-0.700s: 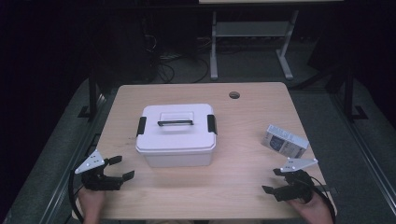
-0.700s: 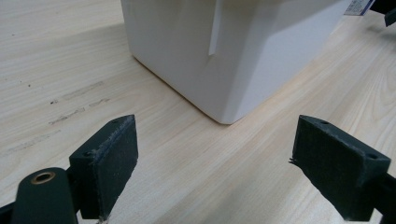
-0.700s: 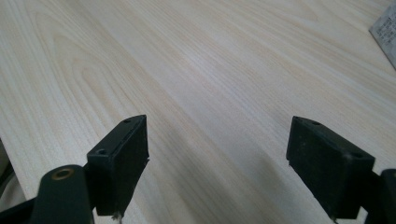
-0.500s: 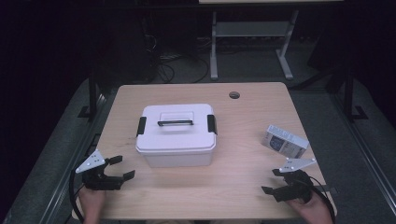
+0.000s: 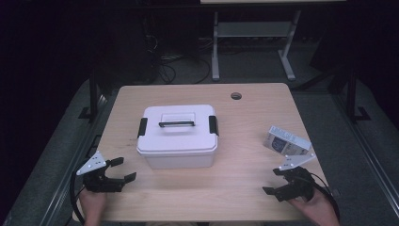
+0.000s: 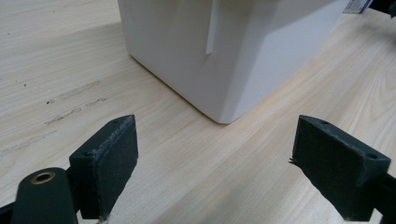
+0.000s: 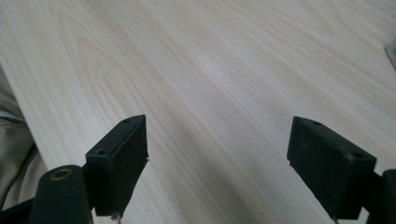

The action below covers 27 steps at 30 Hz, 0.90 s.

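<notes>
Little has changed over the last moment: compared with the earlier high views, the white lidded box [image 5: 178, 135] and the small carton [image 5: 287, 141] lie where they lay, and both hands rest at the near edge of the table [image 5: 226, 197] much as before, so by my judgement the work is at its very start, with nothing yet reached for. The left gripper [image 5: 118, 170] sits near the box's near-left corner but apart from it; in the left gripper view its fingers [image 6: 114, 158] stand spread wide with only bare wood between them, and the box's lower corner [image 6: 224, 60] rises just ahead. The right gripper [image 5: 276, 182] sits at the near right of the table, just short of the carton, its fingers [image 7: 122, 154] likewise released and grasping nothing. The box stands upright in the middle of the table, lid on, with a dark latch on each short end and a dark-barred handle [image 5: 176, 124] lying flat in the top. Its long axis runs left to right across the table, the handle parallel to it, one long side facing the person. The carton lies flat, its long axis slanting from far-left to near-right. A cable hole [image 5: 236, 96] marks the far edge.
</notes>
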Available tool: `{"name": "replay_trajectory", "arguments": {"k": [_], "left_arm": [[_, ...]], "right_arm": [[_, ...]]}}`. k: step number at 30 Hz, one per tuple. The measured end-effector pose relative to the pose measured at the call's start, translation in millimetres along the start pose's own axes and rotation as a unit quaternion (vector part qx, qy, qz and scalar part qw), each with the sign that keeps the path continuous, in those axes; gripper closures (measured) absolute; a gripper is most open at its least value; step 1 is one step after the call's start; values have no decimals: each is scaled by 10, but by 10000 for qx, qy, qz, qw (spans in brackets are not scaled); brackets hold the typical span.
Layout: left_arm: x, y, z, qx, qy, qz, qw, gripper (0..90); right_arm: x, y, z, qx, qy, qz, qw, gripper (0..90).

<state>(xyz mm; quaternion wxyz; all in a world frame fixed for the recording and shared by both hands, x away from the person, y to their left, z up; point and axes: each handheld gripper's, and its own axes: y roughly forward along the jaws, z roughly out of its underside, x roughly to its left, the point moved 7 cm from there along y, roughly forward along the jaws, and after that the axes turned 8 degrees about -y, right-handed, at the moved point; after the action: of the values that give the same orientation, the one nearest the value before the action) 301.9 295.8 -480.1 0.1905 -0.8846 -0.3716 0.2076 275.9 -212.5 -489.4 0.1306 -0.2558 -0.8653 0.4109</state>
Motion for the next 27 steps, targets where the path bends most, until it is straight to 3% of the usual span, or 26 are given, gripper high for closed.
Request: {"name": "replay_trajectory", "arguments": {"k": [11, 27], "left_arm": [[11, -37, -8, -69, -8, -10, 10000, 134], [16, -36, 5, -65, -26, -15, 10000, 134]], "right_arm": [[-40, -174, -342, 536, -416, -200, 9975, 190], [-66, -404, -364, 964, -549, -290, 9934, 196]]}}
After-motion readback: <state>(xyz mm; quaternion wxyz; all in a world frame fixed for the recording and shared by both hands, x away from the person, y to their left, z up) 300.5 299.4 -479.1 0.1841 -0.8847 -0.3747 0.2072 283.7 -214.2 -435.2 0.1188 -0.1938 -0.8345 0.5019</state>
